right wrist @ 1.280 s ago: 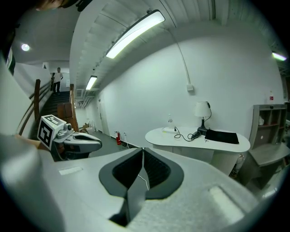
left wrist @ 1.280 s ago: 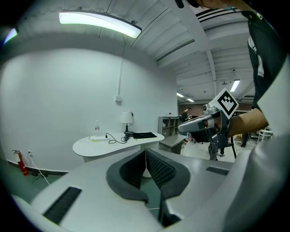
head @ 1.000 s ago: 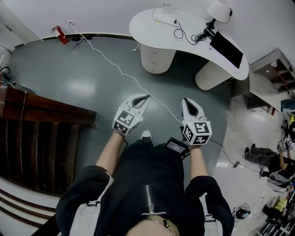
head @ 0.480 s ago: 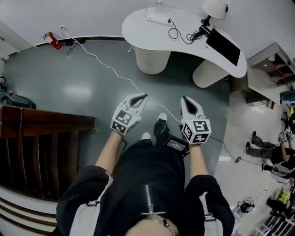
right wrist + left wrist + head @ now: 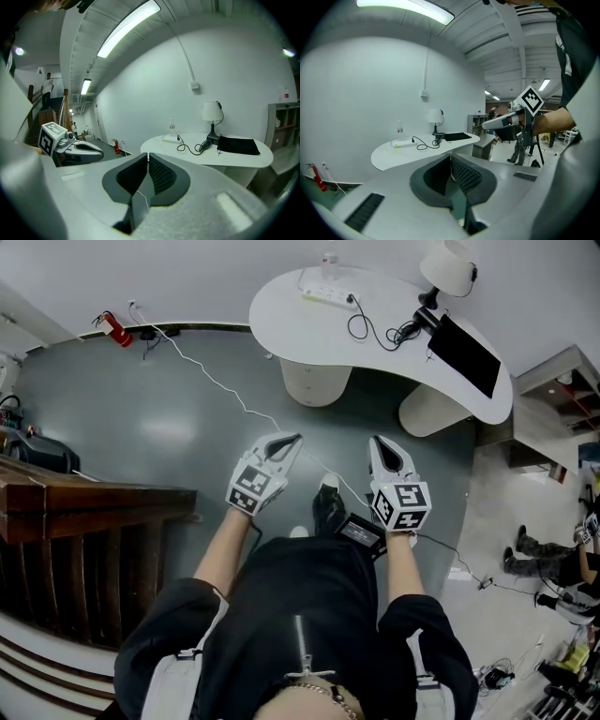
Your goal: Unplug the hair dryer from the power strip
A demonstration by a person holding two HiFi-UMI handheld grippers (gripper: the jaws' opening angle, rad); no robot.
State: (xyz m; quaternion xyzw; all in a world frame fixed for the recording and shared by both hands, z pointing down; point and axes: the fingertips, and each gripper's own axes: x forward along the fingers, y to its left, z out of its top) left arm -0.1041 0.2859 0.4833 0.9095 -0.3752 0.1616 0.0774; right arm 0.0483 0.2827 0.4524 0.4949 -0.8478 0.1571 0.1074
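A white power strip (image 5: 328,294) lies at the far side of a curved white table (image 5: 309,320), and also shows in the left gripper view (image 5: 404,143) and the right gripper view (image 5: 171,138). A black cord (image 5: 367,326) is plugged into it and loops toward a dark bundle (image 5: 412,331) by the lamp; I cannot make out the hair dryer's body. My left gripper (image 5: 292,438) and right gripper (image 5: 378,442) are side by side over the floor, well short of the table. Both are shut and empty, and both point at the table.
A white lamp (image 5: 450,266) and a black flat pad (image 5: 466,343) sit on the table's right end. A wooden stair rail (image 5: 84,493) stands at left. A thin white cable (image 5: 225,390) crosses the grey floor from a red extinguisher (image 5: 117,329). People sit at the right (image 5: 544,559).
Both grippers have moved forward with the walking person, a dark shoe stepping out between them. The table sits a little closer. Both sets of jaws stayed shut.
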